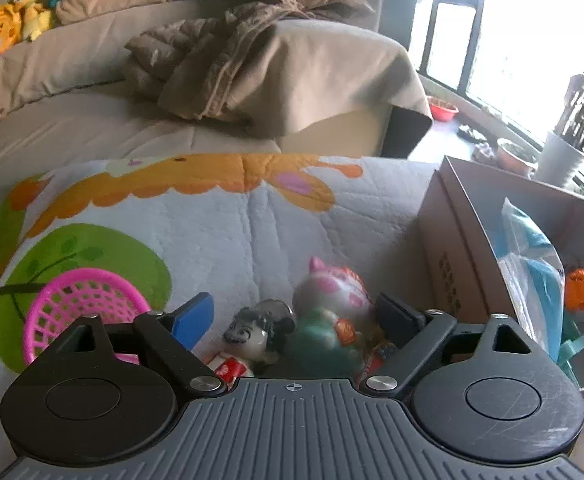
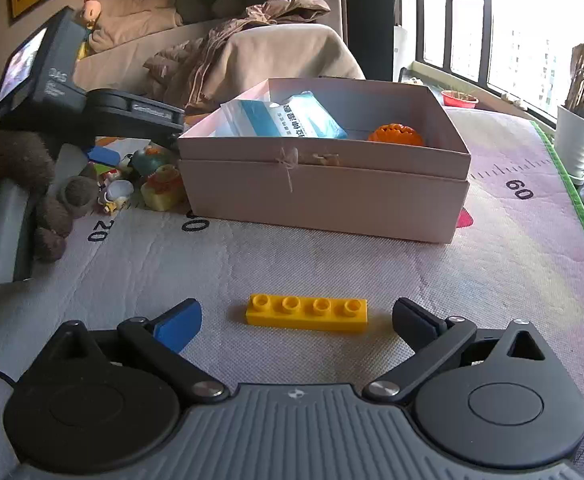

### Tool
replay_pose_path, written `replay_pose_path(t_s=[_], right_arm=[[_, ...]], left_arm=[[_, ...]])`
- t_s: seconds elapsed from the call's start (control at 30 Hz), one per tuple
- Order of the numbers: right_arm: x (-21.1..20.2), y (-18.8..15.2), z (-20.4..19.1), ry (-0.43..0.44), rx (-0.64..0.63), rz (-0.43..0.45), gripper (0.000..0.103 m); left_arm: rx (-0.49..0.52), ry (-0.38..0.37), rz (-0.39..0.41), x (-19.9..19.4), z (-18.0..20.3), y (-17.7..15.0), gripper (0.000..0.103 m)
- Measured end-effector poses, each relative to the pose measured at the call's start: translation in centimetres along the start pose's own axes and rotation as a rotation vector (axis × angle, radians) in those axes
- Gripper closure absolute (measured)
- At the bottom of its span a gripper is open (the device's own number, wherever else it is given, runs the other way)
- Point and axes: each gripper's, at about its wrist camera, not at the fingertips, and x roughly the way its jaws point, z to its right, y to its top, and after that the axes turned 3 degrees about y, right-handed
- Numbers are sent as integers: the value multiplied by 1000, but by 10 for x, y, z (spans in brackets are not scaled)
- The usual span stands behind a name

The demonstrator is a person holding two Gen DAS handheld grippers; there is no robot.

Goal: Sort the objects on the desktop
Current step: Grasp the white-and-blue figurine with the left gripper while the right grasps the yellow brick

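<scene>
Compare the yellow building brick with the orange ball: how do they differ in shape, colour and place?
The yellow brick is long, flat and studded; the orange ball is round and ridged. The brick is yellow, the ball orange. The brick lies on the mat outside the cardboard box; the ball sits inside it. Both look like small toys.

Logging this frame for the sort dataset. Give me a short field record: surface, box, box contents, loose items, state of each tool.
surface: printed play mat
box: open cardboard box on the mat
box contents: blue-white packet, orange ball
loose items: yellow brick; toy figures; pink basket
left tool: open, toy figures between the fingers, pads not pressing
right tool: open wide, straddling the yellow brick, not touching it
</scene>
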Motion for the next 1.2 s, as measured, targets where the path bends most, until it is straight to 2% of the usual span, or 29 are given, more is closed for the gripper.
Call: replay_pose_path(t_s=[0.1, 0.3, 0.43, 0.53, 0.6, 0.67, 0.83, 0.93, 1.03, 1.2], right_arm=[[0, 0, 0, 0, 1, 1, 1], [0, 0, 0, -1, 1, 1, 1], [0, 0, 0, -2, -1, -1, 1], [0, 0, -1, -6, -7, -4, 0], [1, 0, -3, -12, -14, -7, 0], [1, -1, -4, -20, -22, -10, 0], [2, -1, -7, -37, -37, -15, 0], [2, -2, -7, -41, -38, -15, 0], [2, -2, -7, -48, -34, -13, 0], [2, -2, -5, -43, -26, -10, 0]], left_arm=[[30, -10, -18, -7, -4, -12, 33], [82, -56, -22, -51, -20, -54, 35], [111, -146, -18, -91, -24, -93, 33], [125, -199, 7, -118, -23, -120, 21], [122, -213, 24, -132, -24, -133, 14], [129, -204, 48, -144, -24, -143, 13], [150, -192, 70, -155, -27, -154, 12], [142, -190, 62, -151, -27, -155, 17], [127, -182, 65, -150, -25, -151, 28], [180, -155, 58, -147, -22, -149, 26]])
